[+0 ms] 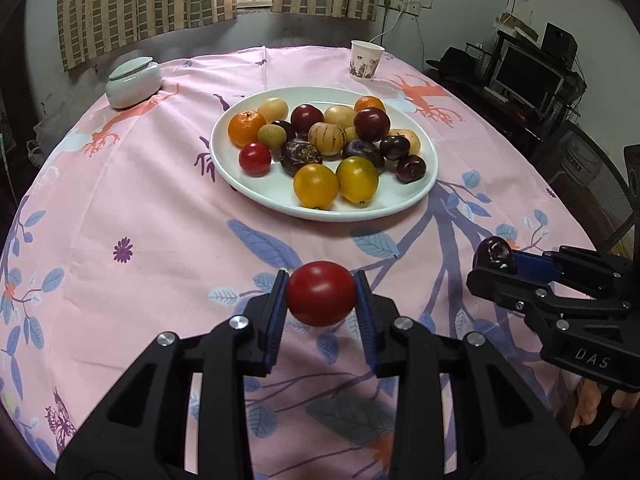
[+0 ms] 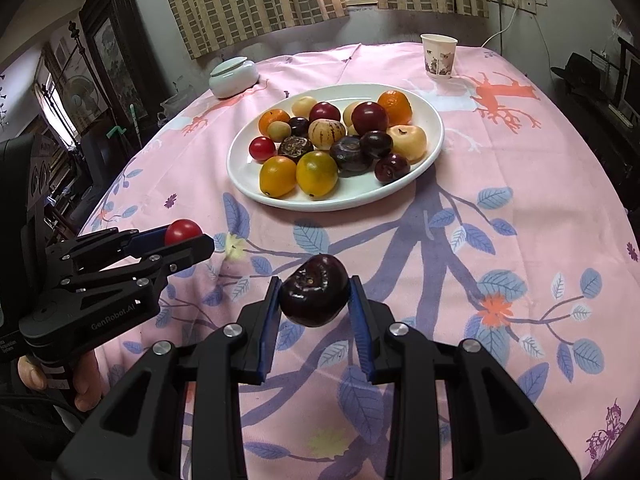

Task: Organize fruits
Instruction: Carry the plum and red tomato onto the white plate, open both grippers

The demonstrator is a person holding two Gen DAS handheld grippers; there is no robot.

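Here, left gripper clamped on a red tomato, right gripper clamped on a dark plum, both short of the white plate of fruit.

Home: curtains, tablecloth, fruit plate

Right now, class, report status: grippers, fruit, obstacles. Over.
Left gripper shut on red tomato. Right gripper shut on dark plum. Plate crowded; path clear.
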